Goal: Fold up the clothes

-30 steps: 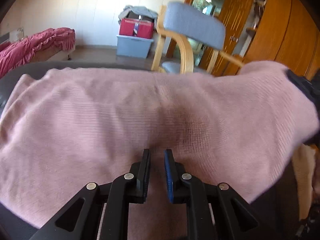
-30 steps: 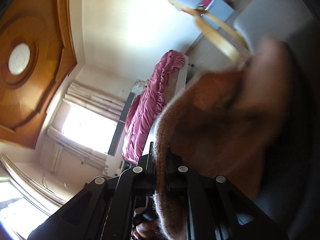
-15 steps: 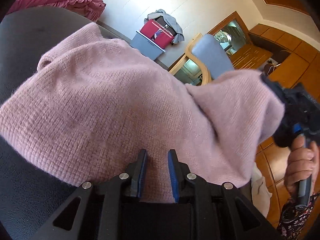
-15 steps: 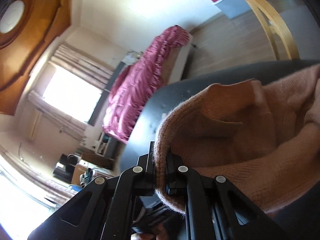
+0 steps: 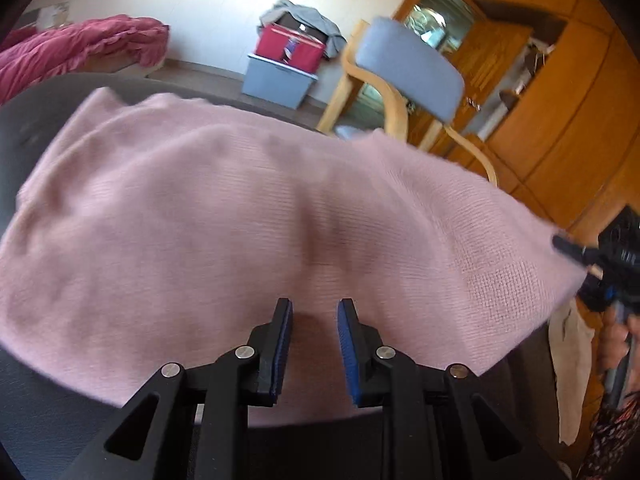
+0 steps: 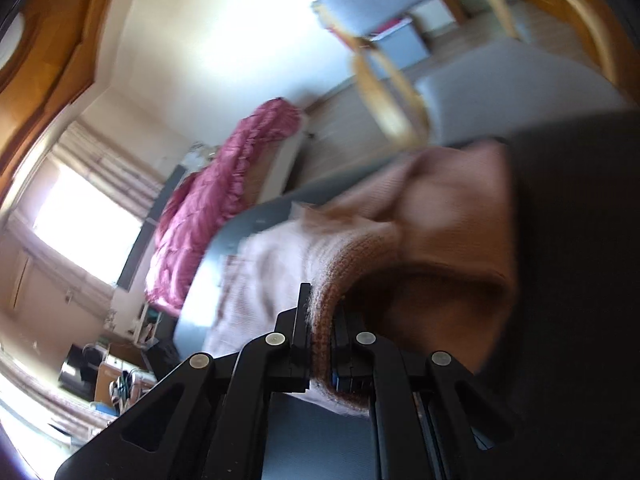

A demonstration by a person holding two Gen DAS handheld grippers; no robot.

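Note:
A pink knit sweater [image 5: 240, 220] lies spread over the dark table [image 5: 40, 120] in the left wrist view. My left gripper [image 5: 314, 308] hovers at the sweater's near edge. Its jaws are opening, and the blue pads stand apart with cloth under the gap and nothing pinched. At the far right a hand [image 5: 616, 340] carries my right gripper [image 5: 572, 252], which pulls the sweater's right corner. In the right wrist view my right gripper [image 6: 322, 304] is shut on a thick fold of the sweater's edge [image 6: 440, 220].
A wooden chair with a grey back [image 5: 408, 68] stands beyond the table. A red box on a grey bin [image 5: 288, 46] sits by the wall, pink bedding [image 5: 72, 44] at left. Wooden cabinets [image 5: 560, 120] fill the right. A cream cloth [image 5: 568, 360] hangs off the table's right side.
The left jaws have spread wider and no longer sit close on the cloth. The right gripper has swung while keeping its hold on the sweater's edge, and the sweater now lies flatter.

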